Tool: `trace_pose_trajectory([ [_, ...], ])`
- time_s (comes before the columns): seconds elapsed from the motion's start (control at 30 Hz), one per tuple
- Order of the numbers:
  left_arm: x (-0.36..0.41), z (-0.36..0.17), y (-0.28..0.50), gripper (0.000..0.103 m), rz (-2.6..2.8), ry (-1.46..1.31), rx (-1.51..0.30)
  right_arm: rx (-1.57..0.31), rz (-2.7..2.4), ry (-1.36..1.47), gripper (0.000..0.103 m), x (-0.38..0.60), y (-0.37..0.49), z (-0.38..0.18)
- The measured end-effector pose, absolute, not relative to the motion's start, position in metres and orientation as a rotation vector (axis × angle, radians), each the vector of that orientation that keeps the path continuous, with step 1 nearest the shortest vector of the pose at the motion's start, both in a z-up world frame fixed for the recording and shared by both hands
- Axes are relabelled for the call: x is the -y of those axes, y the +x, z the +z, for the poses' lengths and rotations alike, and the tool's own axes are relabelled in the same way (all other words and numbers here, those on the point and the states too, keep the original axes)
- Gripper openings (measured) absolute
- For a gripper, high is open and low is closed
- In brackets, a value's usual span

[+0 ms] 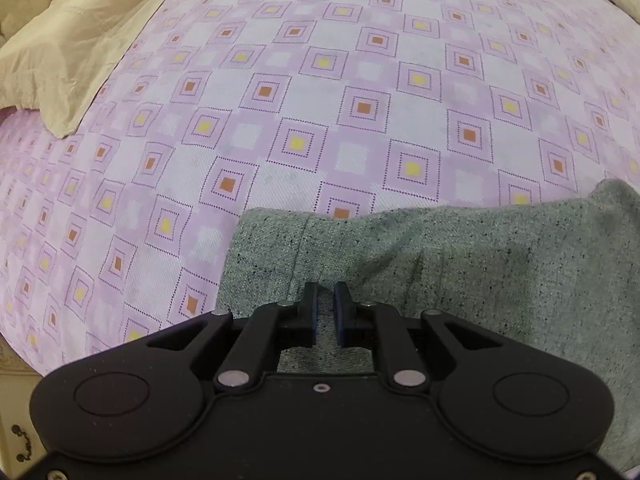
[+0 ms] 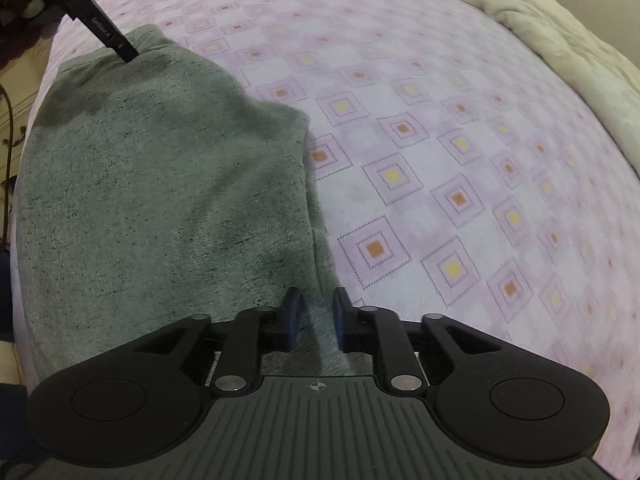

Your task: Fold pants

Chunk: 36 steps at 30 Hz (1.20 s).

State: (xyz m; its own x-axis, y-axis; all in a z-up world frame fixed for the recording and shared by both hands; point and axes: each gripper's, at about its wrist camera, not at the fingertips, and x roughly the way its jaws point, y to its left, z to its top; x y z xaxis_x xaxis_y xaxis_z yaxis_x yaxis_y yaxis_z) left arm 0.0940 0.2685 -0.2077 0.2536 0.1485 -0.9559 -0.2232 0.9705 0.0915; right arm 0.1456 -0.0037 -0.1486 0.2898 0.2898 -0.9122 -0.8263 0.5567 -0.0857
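1. Grey-green speckled knit pants (image 2: 160, 184) lay on a bed covered by a lilac sheet printed with yellow and orange squares (image 2: 460, 160). They spread ahead and to the left of the right claw (image 2: 316, 318), and ahead and to the right of the left claw (image 1: 325, 312).
2. Fabric looked soft, limp and light, likely to sag and slide over itself rather than hold a crease; the weave seemed textured enough not to slip from rubber pads.
3. Best holds appeared to be edges and corners, where layers stack and a pinch catches all of them.
4. Left claw sat nearly clenched, its blue-padded fingers (image 1: 310, 312) a narrow gap apart with cloth showing between them; whether it truly gripped the fabric could not be told.
5. Right claw stood wider, with a ridge of the pants' edge lying between its fingers, released or only loosely touching.
6. Right wrist view alone showed the whole garment and the left claw's black tip meeting its far corner.
7. Left wrist view alone showed a seam line in the cloth just ahead of its fingers, and a crumpled pale yellow quilt (image 1: 68, 52) far off to its left.
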Motion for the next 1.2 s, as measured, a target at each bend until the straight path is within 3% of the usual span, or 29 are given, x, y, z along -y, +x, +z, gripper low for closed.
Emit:
trace_pose_trajectory([
  [0.17,-0.277,-0.207,0.092,0.019,0.246,-0.114,-1.283,-1.075,0.856,-0.587,0.018,0.004,0.156,-0.149],
  [0.23,-0.278,-0.207,0.092,0.019,0.242,-0.125,-1.281,-1.086,0.870,-0.573,0.002,0.007,0.148,-0.145],
  [0.43,-0.283,-0.207,0.088,0.020,0.235,-0.161,-1.259,-1.078,0.681,-0.612,0.001,0.001,0.149,-0.154],
  [0.57,-0.282,-0.205,0.089,0.020,0.224,-0.146,-1.262,-1.063,0.618,-0.601,0.003,-0.008,0.142,-0.153],
  [0.7,-0.283,-0.183,0.089,0.018,0.225,-0.190,-1.249,-1.002,0.482,-0.461,0.018,0.008,0.127,-0.129],
  [0.9,-0.227,-0.133,0.102,0.018,0.033,-0.153,-1.095,-1.091,0.257,-0.302,0.019,0.041,0.095,-0.131],
  [1.2,-0.148,-0.181,0.145,0.020,-0.217,-0.085,-1.197,-1.140,0.066,-0.234,0.019,0.043,0.059,-0.137],
])
